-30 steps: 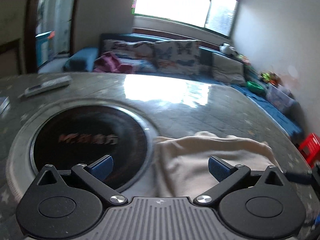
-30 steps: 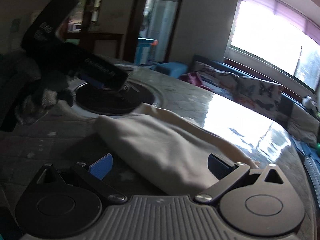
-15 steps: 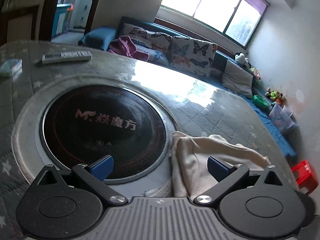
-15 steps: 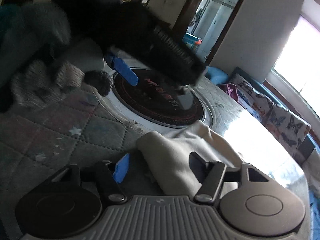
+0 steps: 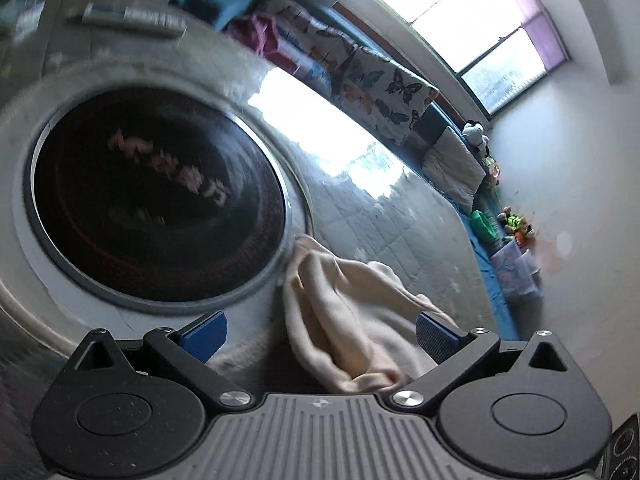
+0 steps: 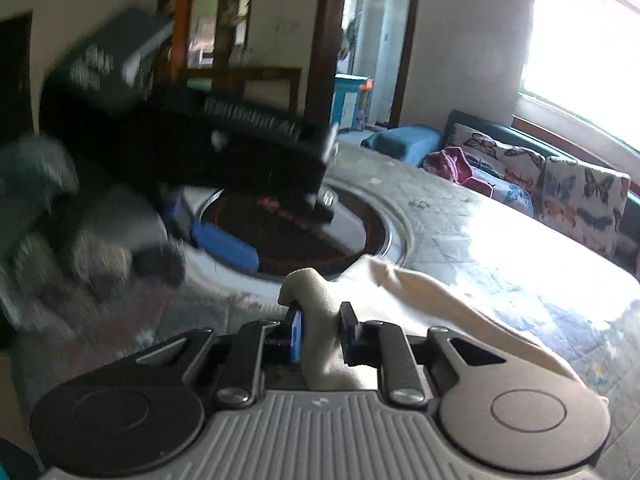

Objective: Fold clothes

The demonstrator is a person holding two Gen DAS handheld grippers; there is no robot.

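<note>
- The right gripper (image 6: 320, 330) has its jaws drawn close together, pinching a raised fold of the cream garment (image 6: 420, 292) between the blue pad and the black finger.
- From that pinch the garment drapes away to the right and lies on the round marble-patterned table (image 6: 460, 220), just beside the rim of the dark round hotplate (image 6: 288, 236) sunk into the table's centre.
- The left gripper (image 5: 320, 330) has its jaws spread wide, with the bunched cream garment (image 5: 340, 320) between its blue pads (image 5: 204, 332); whether the pads touch the cloth cannot be told.
- In the right wrist view the left gripper (image 6: 224, 240) appears blurred above the hotplate, held by a gloved hand (image 6: 96, 240).
- In the left wrist view the garment sits at the right edge of the hotplate (image 5: 160, 200).
- Beyond the hotplate, a remote control (image 5: 132, 20) lies on the table (image 5: 380, 220).
- Past the table stands a sofa with butterfly-print cushions (image 5: 380, 92) under a bright window (image 5: 460, 12).
</note>
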